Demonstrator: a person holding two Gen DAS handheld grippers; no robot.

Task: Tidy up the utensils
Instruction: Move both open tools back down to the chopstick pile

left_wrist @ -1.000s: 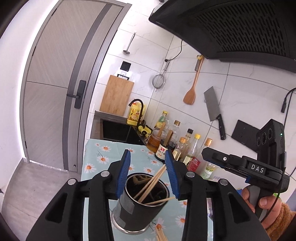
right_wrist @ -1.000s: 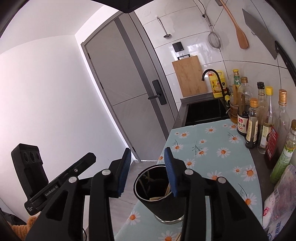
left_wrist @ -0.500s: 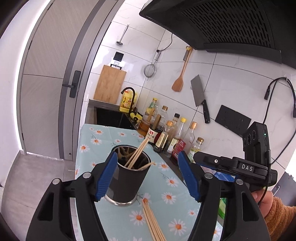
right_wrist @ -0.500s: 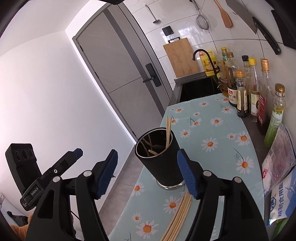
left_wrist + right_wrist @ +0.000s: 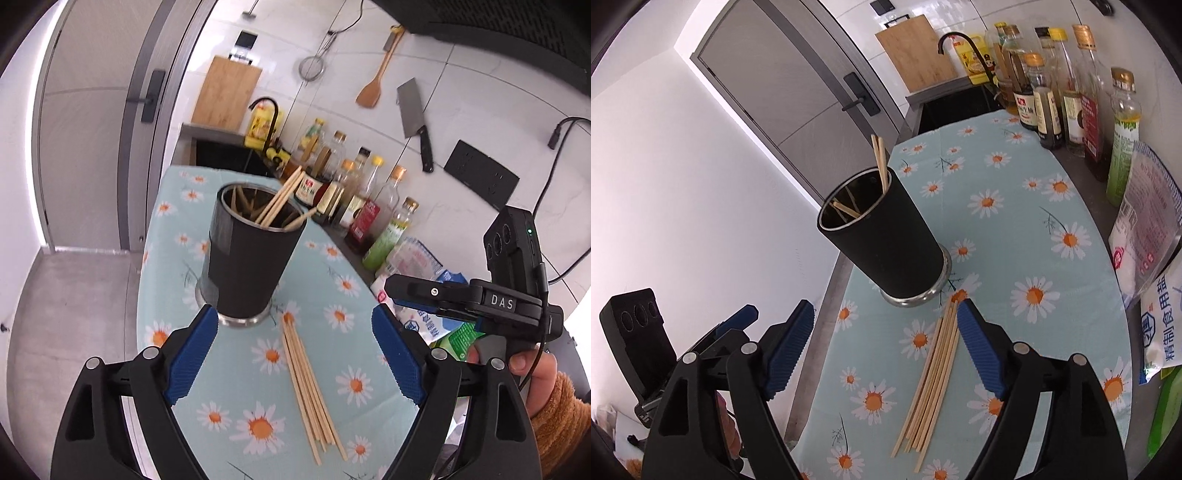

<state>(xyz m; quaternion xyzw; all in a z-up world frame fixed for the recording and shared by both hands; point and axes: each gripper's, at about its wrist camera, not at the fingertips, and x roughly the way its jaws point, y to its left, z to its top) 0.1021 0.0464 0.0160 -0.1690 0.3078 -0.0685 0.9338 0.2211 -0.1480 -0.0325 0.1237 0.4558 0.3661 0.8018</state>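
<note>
Since the earlier frames both views have been tilted downward, so the loose chopsticks (image 5: 308, 387) on the daisy-patterned cloth (image 5: 236, 387), formerly almost out of sight at the bottom edge, are now shown in full in the lower middle of each picture. The black holder cup (image 5: 247, 254), which was framed between the blue pads before, is now seen above and beyond them.

The left gripper (image 5: 291, 358) is seen with its jaws opening wide, and nothing is held between them; only the cloth and part of the bundle are visible in the gap. The right gripper (image 5: 882, 347) is likewise opening, empty, with its right pad just beside the upper ends of the chopsticks (image 5: 931, 380). In the left wrist view the right gripper (image 5: 402, 291) is also seen at the right edge, carried by a hand (image 5: 532, 369) in an orange sleeve.

The cup (image 5: 886, 236) stands upright on the cloth, and a few chopsticks are already leaned inside it. The bundle lies flat, its upper ends near the base of the cup.

It is judged that the picking of the remaining chopsticks is in hand. For the next move, one gripper should be lowered over the bundle with its pads on either side, then closed near the middle, since thin sticks lying flat may slip or scatter.
</note>
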